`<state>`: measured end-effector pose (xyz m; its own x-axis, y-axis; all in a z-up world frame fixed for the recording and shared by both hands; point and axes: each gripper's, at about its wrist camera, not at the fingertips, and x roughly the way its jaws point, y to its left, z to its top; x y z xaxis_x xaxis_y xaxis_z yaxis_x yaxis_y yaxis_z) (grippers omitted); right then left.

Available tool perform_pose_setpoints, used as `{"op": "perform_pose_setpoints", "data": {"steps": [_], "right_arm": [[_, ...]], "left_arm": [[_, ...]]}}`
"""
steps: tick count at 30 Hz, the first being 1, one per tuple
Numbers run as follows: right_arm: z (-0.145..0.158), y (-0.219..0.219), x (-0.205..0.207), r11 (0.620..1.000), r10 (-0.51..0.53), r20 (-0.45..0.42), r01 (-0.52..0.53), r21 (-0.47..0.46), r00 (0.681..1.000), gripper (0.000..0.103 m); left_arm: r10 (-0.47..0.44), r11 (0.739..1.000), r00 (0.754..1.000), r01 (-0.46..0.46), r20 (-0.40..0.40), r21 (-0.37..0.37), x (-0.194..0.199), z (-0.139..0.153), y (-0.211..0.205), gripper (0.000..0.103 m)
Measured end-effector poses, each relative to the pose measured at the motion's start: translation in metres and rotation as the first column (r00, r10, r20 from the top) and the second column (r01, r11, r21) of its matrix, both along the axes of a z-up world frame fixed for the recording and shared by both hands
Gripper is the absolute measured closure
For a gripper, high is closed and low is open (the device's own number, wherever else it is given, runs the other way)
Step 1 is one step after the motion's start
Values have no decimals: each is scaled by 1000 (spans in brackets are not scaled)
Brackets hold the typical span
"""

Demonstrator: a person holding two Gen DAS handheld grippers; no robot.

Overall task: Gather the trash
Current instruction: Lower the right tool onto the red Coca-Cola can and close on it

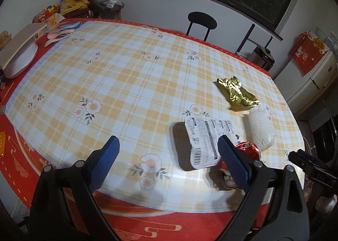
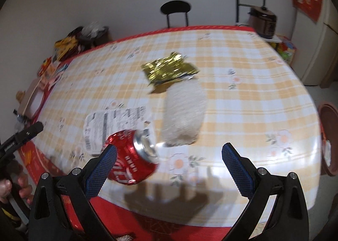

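White-walled room, dark window up top, black stool (image 2: 175, 12) at the far edge of the counter (image 1: 131, 76). Yellow-and-white checked cloth with flower prints over a red cover. Trash gathered toward the near right part of the counter: crumpled gold foil wrapper (image 1: 237, 93) farthest back, white bubble-wrap bundle (image 1: 260, 130) just in front of it and touching its edge, flat tray with a white printed label (image 1: 202, 141) to the left of the bundle, red soda can (image 2: 132, 157) lying on its side nearest the edge, open end pointing toward the bundle. Left tool (image 1: 169, 163) wide open, empty, hovering above the cloth with its right finger overlapping the label and the can in view. Right tool (image 2: 169, 165) also wide open, gripping nothing; left finger just beside the can, contact not clear through the blur. Off to the far left, a white dish (image 1: 20, 61) and a pile of snack packets (image 1: 69, 5). Brown bin (image 2: 328, 135) beyond the right edge of the counter.
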<state>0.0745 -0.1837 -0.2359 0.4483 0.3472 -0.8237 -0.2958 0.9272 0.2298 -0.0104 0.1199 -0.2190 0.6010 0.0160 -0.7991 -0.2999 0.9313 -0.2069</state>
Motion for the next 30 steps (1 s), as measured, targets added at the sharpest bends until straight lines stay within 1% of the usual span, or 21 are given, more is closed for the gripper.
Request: {"op": "perform_pose_setpoints", "data": {"steps": [1, 6, 11, 12, 14, 17, 20, 24, 30], "right_arm": [[-5, 8, 0, 1000, 11, -6, -11, -11, 1000, 7], [-23, 29, 6, 997, 49, -48, -52, -57, 998, 30], [-33, 43, 11, 993, 71, -55, -76, -88, 996, 41], [-34, 46, 11, 992, 76, -56, -81, -93, 996, 42], [-38, 51, 13, 991, 84, -61, -90, -104, 995, 45], [-46, 57, 13, 990, 87, -76, -95, -108, 993, 46], [-54, 58, 15, 991, 86, -97, -96, -97, 992, 46], [-63, 62, 16, 992, 86, -129, -98, -84, 988, 46], [-65, 67, 17, 990, 99, -136, -111, -84, 986, 46]], "left_arm": [[-11, 1000, 1000, 11, -5, -13, 0, -5, 3, 10], [-56, 995, 998, 54, -26, -79, 5, -24, 9, 12], [-96, 988, 995, 91, -32, -123, 12, -32, 14, 17], [-101, 987, 994, 97, -28, -130, 13, -33, 15, 17], [-107, 984, 994, 102, -28, -143, 15, -35, 18, 25], [-115, 980, 993, 108, -33, -168, 18, -38, 22, 28], [-121, 976, 992, 113, -35, -185, 20, -41, 25, 34], [-124, 974, 991, 113, -42, -196, 21, -44, 28, 35], [-117, 973, 992, 106, -45, -207, 21, -46, 30, 36]]}}
